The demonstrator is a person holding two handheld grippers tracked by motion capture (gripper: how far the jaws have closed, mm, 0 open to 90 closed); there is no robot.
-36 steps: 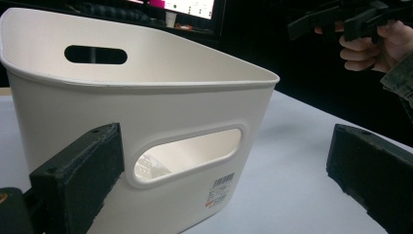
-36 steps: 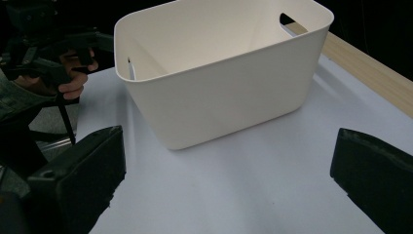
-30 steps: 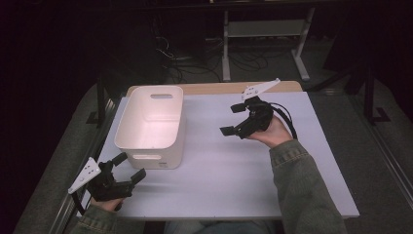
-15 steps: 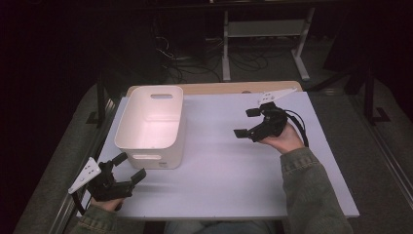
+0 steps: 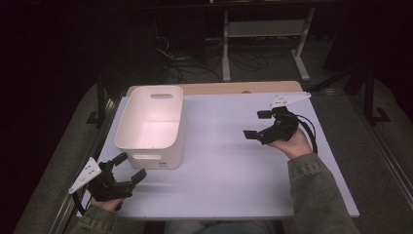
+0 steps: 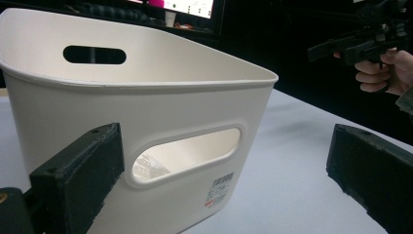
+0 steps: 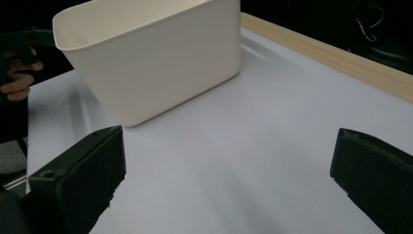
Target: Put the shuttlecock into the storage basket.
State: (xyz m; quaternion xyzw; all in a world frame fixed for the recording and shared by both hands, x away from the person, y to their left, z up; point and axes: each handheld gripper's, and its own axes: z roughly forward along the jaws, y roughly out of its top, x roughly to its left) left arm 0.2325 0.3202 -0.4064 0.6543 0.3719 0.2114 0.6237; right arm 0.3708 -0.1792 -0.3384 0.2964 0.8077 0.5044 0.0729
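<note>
A white plastic bin (image 5: 151, 124) with slot handles stands on the left half of the white table top (image 5: 224, 165); nothing shows inside it. My left gripper (image 5: 129, 168) is held at the table's near left corner, open and holding nothing, its jaws pointing at the bin's near end wall (image 6: 146, 161). My right gripper (image 5: 258, 124) hovers over the right side of the table, open and holding nothing, aimed left toward the bin (image 7: 151, 58). In the left gripper view the right gripper (image 6: 363, 41) appears far off at the upper right.
A wooden strip (image 5: 219, 87) runs along the table's far edge. Beyond it are a metal stand (image 5: 263, 34) and cables on a dark floor. Bare table surface (image 7: 253, 146) lies between the bin and my right gripper.
My right gripper has moved to the right and slightly toward the near side, away from the bin. The left gripper and the bin have stayed in place.
</note>
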